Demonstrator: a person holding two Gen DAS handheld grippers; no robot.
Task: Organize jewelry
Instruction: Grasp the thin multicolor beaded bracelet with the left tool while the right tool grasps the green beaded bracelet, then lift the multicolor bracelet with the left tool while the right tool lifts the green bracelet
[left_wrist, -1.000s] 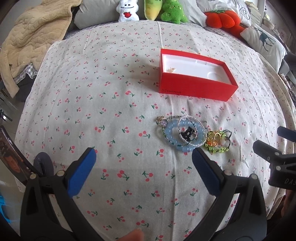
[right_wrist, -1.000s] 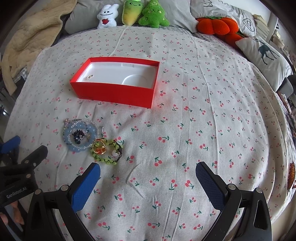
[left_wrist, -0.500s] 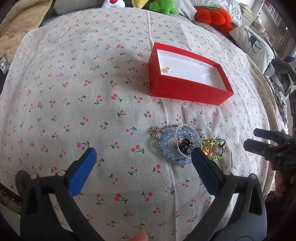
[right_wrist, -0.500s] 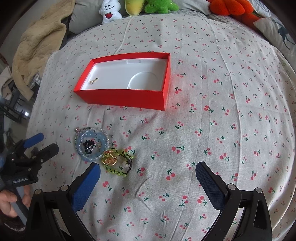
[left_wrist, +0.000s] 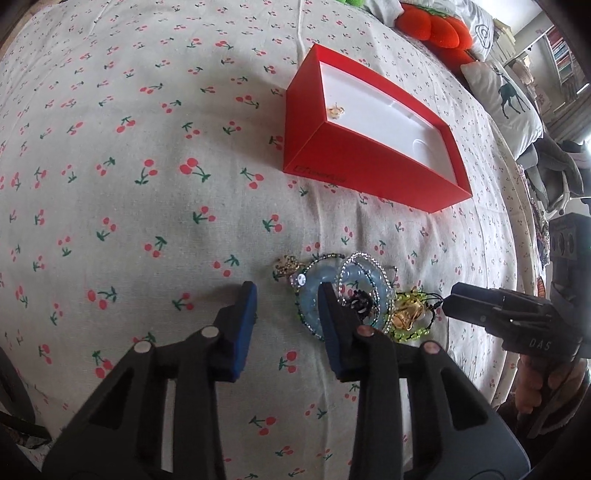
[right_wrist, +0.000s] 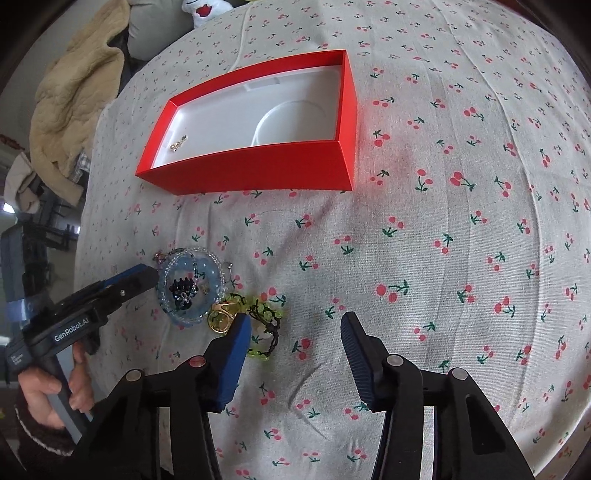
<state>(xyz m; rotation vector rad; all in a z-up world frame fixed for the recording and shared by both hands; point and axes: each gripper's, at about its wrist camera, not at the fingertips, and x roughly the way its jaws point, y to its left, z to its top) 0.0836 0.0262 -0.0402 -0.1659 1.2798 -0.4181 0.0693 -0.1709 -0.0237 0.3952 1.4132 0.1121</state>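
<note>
A red box (left_wrist: 369, 162) with a white lining lies open on the cherry-print bedspread; a small gold earring (left_wrist: 337, 110) lies inside it. It also shows in the right wrist view (right_wrist: 258, 162). A pile of jewelry sits nearer: a pale blue bead bracelet (left_wrist: 310, 306) with a black charm (left_wrist: 360, 301), a green bead bracelet with a gold ring (left_wrist: 408, 314). My left gripper (left_wrist: 288, 291) is open and low, its right finger at the blue bracelet's edge. My right gripper (right_wrist: 295, 321) is open, its left finger beside the gold ring (right_wrist: 219, 317).
Stuffed toys (left_wrist: 443, 26) and pillows (left_wrist: 506, 99) line the far edge of the bed. A beige blanket (right_wrist: 70, 107) hangs at the far left. The bedspread (right_wrist: 461, 258) stretches out to the right of the pile.
Both grippers have moved down and in toward the jewelry pile, and both jaws have narrowed. The left gripper's right finger now reaches the blue bracelet. The box and jewelry have not moved.
</note>
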